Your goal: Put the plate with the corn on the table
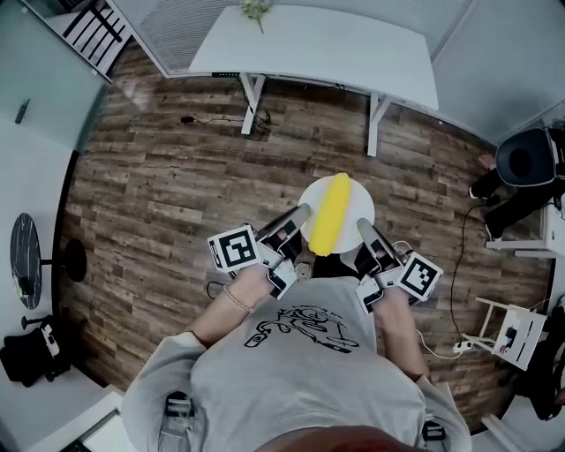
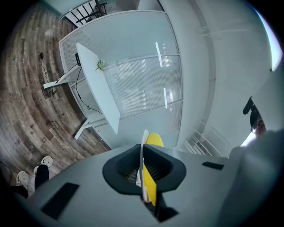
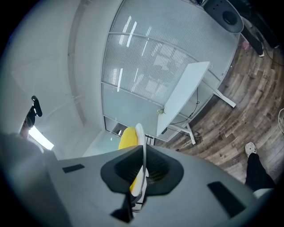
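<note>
One plate bearing one corn cob is above the wood floor, my left tool and right tool each clamped on its rim; one white worktop with one small plant well ahead.

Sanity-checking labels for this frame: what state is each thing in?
plate: held in the air over the floor, clamped at both sides, not on the table.
corn: lying on the plate.
left gripper: shut on the plate's left rim.
right gripper: shut on the plate's right rim.
table: standing ahead, with a small green thing at its far edge.
</note>
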Tool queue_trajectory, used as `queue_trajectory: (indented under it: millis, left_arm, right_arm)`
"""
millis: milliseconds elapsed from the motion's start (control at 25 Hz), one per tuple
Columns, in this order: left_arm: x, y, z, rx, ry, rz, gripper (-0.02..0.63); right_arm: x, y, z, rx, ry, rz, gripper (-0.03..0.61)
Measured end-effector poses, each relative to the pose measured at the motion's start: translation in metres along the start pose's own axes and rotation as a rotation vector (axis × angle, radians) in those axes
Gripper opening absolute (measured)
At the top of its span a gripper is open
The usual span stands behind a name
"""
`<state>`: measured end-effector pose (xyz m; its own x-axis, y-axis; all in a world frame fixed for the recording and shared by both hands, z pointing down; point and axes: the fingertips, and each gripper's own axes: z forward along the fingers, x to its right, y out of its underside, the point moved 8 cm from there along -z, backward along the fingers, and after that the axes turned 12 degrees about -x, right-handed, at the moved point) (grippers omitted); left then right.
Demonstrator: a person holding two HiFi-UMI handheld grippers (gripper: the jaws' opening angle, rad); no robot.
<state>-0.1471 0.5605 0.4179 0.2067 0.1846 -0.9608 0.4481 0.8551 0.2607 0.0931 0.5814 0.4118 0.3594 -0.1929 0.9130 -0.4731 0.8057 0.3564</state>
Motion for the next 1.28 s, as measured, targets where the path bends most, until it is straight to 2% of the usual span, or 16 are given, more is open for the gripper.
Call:
queue_trajectory:
  millis: [160,400,760,960,1160,1280]
  left_arm:
    - [-0.005,-0.017,0.016,-0.001,0.002,0.041,0.031]
    - [-0.012,-0.051,0.048,0.006,-0.020,0.002,0.031]
    - [-0.014,-0.114,0.134,0.001,-0.017,-0.017,0.031]
    - [-0.022,-0.165,0.210,-0.009,-0.042,-0.041,0.031]
    - [-0.019,-0.180,0.229,0.001,-0.034,0.001,0.031]
    - [-0.019,-0.193,0.252,0.009,-0.033,0.019,0.031]
  right_arm:
    - [0.008,-0.019,0.008,-0.005,-0.006,0.012,0.017]
    - [0.021,-0.065,0.026,-0.007,-0.008,0.003,0.017]
    - [0.049,-0.164,0.043,-0.004,-0.005,0.004,0.017]
    - [0.083,-0.251,0.056,-0.011,-0.001,0.023,0.017]
    - [0.087,-0.272,0.057,-0.012,0.000,0.009,0.017]
    - [0.096,-0.299,0.058,-0.021,0.001,-0.002,0.017]
